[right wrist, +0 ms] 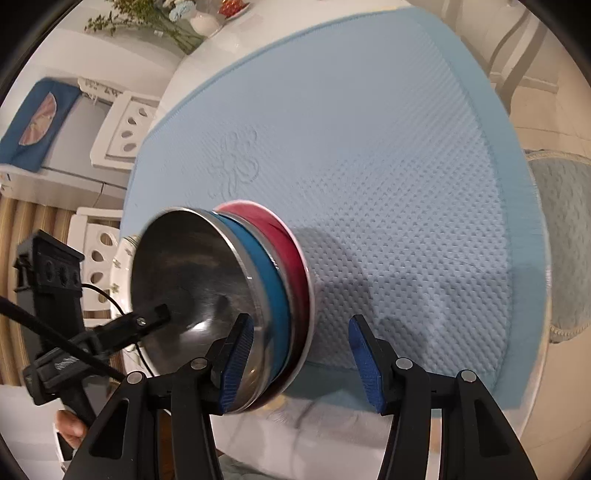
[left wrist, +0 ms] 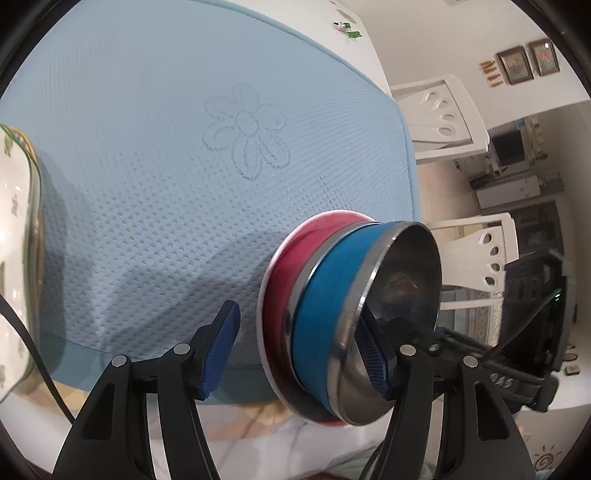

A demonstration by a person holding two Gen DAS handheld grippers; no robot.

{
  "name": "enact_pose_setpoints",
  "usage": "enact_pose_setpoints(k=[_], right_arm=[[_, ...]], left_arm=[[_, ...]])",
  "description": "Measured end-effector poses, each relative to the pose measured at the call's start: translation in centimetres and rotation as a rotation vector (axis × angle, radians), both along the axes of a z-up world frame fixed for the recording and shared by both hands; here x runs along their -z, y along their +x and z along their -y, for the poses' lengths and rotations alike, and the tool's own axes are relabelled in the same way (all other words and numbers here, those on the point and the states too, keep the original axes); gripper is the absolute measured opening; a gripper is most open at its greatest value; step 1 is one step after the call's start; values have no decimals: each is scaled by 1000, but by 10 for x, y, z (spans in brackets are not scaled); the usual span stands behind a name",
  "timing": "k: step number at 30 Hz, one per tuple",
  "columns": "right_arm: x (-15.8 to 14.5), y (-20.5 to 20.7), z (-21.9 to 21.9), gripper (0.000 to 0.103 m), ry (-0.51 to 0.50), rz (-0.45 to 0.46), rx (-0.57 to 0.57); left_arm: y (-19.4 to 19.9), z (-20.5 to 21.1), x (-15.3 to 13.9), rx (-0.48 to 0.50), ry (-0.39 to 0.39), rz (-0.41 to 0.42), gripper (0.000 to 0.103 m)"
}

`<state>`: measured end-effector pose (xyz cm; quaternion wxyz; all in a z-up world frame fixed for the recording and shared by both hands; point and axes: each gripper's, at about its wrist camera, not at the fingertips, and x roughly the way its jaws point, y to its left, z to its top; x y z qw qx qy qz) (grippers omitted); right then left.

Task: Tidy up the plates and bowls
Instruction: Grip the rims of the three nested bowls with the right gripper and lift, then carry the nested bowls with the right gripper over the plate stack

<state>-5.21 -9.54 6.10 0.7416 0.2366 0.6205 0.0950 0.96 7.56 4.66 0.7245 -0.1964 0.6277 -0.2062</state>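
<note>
A steel-lined blue bowl (left wrist: 321,291) sits nested in a red bowl (left wrist: 288,254) on the light blue mat (left wrist: 166,177), near the mat's front edge. My left gripper (left wrist: 297,356) straddles the stack's near wall: one blue pad is inside the steel bowl, the other stands clear of the red wall, so the jaws are open. In the right wrist view the same blue bowl (right wrist: 273,280) and red bowl (right wrist: 291,243) appear. My right gripper (right wrist: 301,363) straddles the opposite side, its inner pad against the steel and its outer pad off the red bowl.
A white floral plate (left wrist: 14,221) lies at the mat's left edge and shows behind the bowls (right wrist: 122,266). White chairs (left wrist: 443,118) stand beyond the table. A vase of flowers (right wrist: 199,18) sits at the far side. A hand (right wrist: 70,424) holds the left gripper.
</note>
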Motion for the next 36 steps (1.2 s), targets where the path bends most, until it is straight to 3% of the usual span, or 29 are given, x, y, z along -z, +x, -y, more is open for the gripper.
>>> enact_pose_setpoints(k=[7, 13, 18, 25, 31, 36], right_arm=[[18, 6, -6, 52, 23, 3, -34], [18, 13, -13, 52, 46, 59, -50], [17, 13, -23, 53, 42, 85, -51], [19, 7, -18, 53, 50, 101, -47], [13, -2, -27, 52, -12, 161, -95], [10, 0, -27, 50, -6, 146, -79]], left_arm=[[1, 0, 11, -30, -31, -15, 60], [7, 4, 23, -39, -44, -32, 60], [8, 13, 26, -4, -65, -14, 50], [7, 20, 22, -17, -48, 16, 49], [-1, 25, 15, 0, 7, 54, 49], [-5, 23, 11, -27, 20, 45, 49]])
